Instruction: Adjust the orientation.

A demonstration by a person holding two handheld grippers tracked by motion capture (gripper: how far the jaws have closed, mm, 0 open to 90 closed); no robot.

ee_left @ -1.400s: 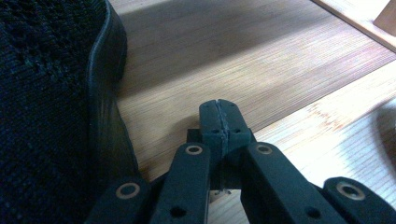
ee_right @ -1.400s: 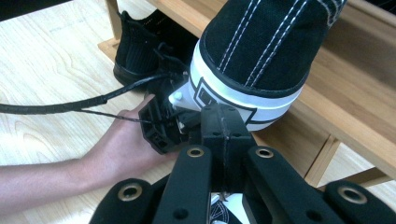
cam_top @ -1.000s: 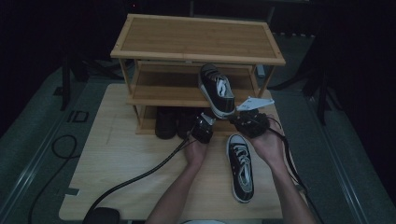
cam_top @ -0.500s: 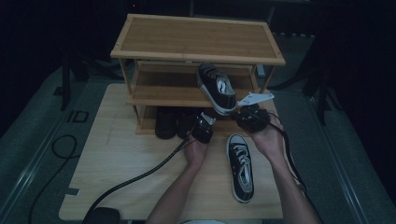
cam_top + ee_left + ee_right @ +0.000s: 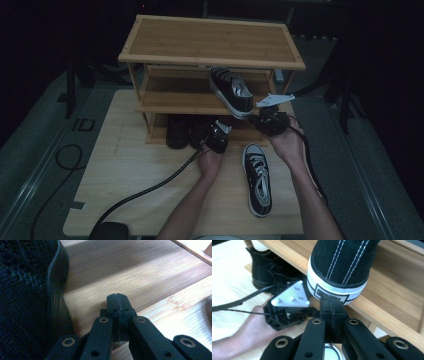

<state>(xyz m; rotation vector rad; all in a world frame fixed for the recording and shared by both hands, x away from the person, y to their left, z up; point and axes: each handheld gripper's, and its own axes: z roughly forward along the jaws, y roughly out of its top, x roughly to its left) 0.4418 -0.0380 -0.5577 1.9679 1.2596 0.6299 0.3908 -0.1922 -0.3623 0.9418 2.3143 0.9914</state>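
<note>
- The black sneaker [image 5: 231, 91] with a white sole is lying on the middle shelf of the bamboo shoe rack [image 5: 210, 40], its heel jutting past the shelf's near edge.
- The right claw [image 5: 332, 305] is sitting with its jaws pressed together, empty, tips just at the sneaker's white heel band; the rectangular heel patch there is showing no readable writing.
- The left claw [image 5: 117, 303] is also pressing its jaws together on nothing, pointing low over the rack's bottom shelf beside a dark knit shoe [image 5: 25, 295].
- A matching sneaker [image 5: 257, 177] is lying on the worktop [image 5: 125, 175], near and right, toe towards the person.
- Two dark shoes [image 5: 187, 131] are standing on the bottom shelf.
</note>
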